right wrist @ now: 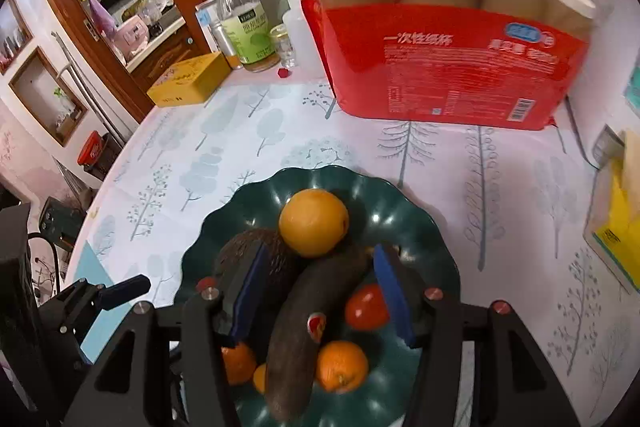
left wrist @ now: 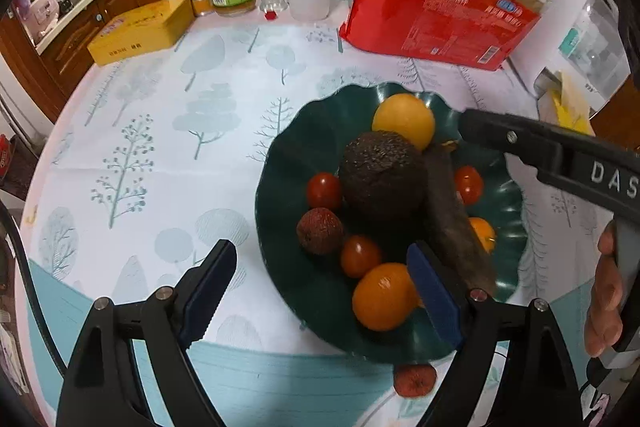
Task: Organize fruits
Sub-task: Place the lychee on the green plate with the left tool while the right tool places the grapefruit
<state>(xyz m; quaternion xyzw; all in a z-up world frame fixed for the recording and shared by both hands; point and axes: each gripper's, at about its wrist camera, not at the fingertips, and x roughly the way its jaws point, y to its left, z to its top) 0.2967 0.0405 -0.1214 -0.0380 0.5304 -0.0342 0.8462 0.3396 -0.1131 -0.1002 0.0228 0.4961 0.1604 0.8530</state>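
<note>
Blue ribbed pads (left wrist: 212, 287), scalloped green plate (left wrist: 288, 291)

Bright indoor light, fisheye edges warped, right view blurry.

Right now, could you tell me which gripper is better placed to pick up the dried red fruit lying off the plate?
Probably the left gripper: it is open and empty, and the dried fruit lies just beside it. The right gripper hangs over the plate, straddling the dark long fruit.
</note>
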